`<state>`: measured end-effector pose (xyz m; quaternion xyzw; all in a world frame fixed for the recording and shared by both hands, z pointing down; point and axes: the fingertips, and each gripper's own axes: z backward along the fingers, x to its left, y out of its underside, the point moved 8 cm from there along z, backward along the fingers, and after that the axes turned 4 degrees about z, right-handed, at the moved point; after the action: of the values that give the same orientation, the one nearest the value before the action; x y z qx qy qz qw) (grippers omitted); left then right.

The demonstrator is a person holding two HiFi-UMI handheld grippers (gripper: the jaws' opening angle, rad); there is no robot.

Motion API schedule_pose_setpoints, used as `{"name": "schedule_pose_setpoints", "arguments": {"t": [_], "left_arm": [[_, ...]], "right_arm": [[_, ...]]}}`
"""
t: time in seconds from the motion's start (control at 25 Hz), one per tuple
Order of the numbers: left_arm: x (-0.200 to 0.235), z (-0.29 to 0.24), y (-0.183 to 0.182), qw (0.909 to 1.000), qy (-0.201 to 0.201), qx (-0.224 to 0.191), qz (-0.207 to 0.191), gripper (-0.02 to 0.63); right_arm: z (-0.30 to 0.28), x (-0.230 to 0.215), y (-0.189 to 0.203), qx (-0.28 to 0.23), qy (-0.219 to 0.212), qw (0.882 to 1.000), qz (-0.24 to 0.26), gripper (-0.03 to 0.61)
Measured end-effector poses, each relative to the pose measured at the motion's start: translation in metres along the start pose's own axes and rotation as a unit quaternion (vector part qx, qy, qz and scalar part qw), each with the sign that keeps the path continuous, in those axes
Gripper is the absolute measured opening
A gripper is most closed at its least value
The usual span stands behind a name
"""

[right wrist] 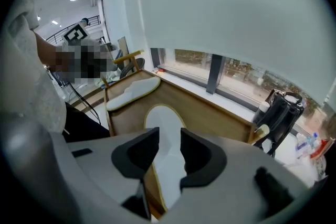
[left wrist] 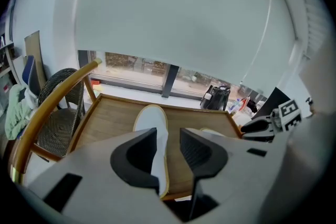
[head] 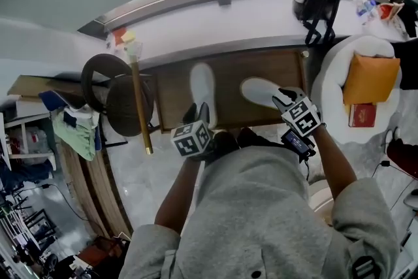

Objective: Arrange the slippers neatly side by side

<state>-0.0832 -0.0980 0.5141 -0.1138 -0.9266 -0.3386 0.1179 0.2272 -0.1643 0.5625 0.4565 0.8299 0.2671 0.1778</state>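
- Head view: 2 white slippers lie apart on the wooden desk [head: 171,98].
  - The left slipper [head: 203,89] has its long axis running straight away from the person.
  - The right slipper [head: 260,92] lies slanted. Its far end leans toward the left one, so the pair is not parallel.
  - The left gripper [head: 196,117] hangs at the near end of the left slipper, and the right gripper [head: 283,100] at the near end of the right slipper.
  - Only this view shows both slippers whole, along with a wicker chair [head: 121,98] left of the desk.
- Left gripper view: the fingers [left wrist: 137,157] stand partly open and hold nothing.
  - The left slipper [left wrist: 151,122] shows lengthwise in the gap, flat on the desk.
  - The right slipper is mostly hidden.
- Right gripper view: these fingers [right wrist: 135,153] are also apart.
  - The right slipper [right wrist: 164,131] fills the gap lengthwise, but no grip is visible.
  - The left slipper [right wrist: 131,93] lies crosswise at the far corner.
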Motion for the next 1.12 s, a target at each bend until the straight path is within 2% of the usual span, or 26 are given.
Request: {"name": "schedule_pose_setpoints", "arguments": {"t": [0.24,0.44,0.56,0.68,1.12], "left_arm": [[0.015,0.021,0.003,0.9994,-0.022,-0.021,0.02,0.038],[0.021,0.027,0.007,0.9993,-0.008,-0.017,0.034,0.026],[0.024,0.029,0.005,0.9991,-0.004,-0.018,0.037,0.026],[0.026,0.027,0.002,0.9992,0.001,-0.018,0.036,0.026],[0.029,0.014,-0.004,0.999,0.033,-0.006,0.028,0.026]], "right_arm": [[-0.038,0.001,0.02,0.073,-0.027,0.996,0.049,0.123],[-0.058,0.0,0.023,0.101,-0.041,0.993,0.05,0.121],[-0.064,0.001,0.023,0.117,-0.045,0.99,0.063,0.09],[-0.064,0.001,0.017,0.108,-0.035,0.991,0.068,0.04],[-0.05,0.001,-0.023,0.048,-0.015,0.999,-0.018,0.035]]}}
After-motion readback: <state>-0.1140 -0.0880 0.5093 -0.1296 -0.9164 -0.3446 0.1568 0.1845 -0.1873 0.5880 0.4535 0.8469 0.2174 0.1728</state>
